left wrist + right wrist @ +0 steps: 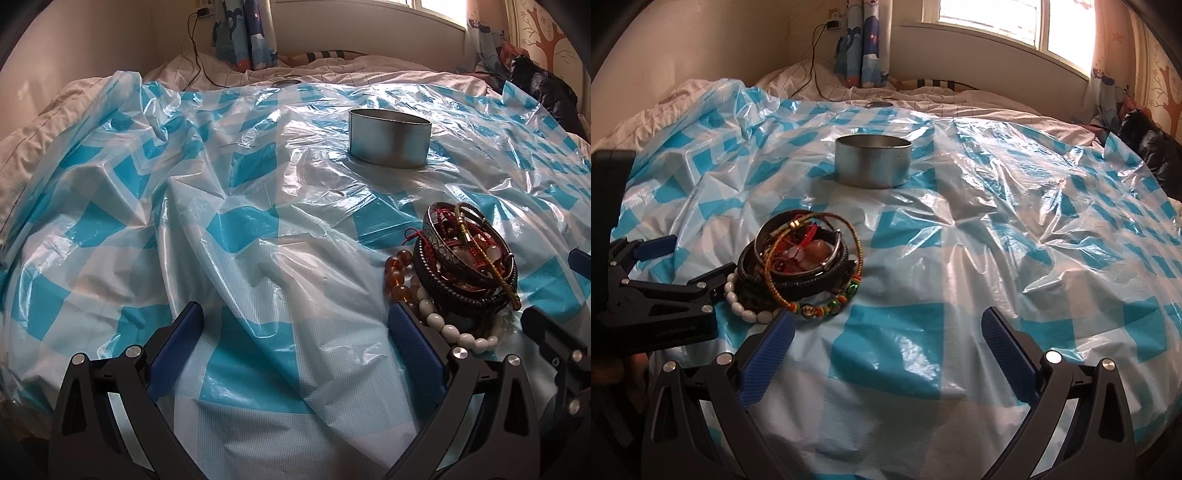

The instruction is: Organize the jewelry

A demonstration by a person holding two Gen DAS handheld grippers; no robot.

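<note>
Both hand-held grippers hover over a crinkled blue-and-white checked plastic sheet (258, 229) on the bed, jaws spread wide, holding nothing. The left hand-held gripper (295, 343) has a tangled pile of beaded and braided bracelets (465, 266) just beyond its right finger — the right hand-held gripper (886, 343) sees it beyond its left finger. A round silver metal tin (873, 166), open-topped, stands farther ahead.

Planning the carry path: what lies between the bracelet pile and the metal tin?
Only bare, wrinkled checkered plastic sheet lies between the bracelet pile and the metal tin; both wrist views show it.
</note>
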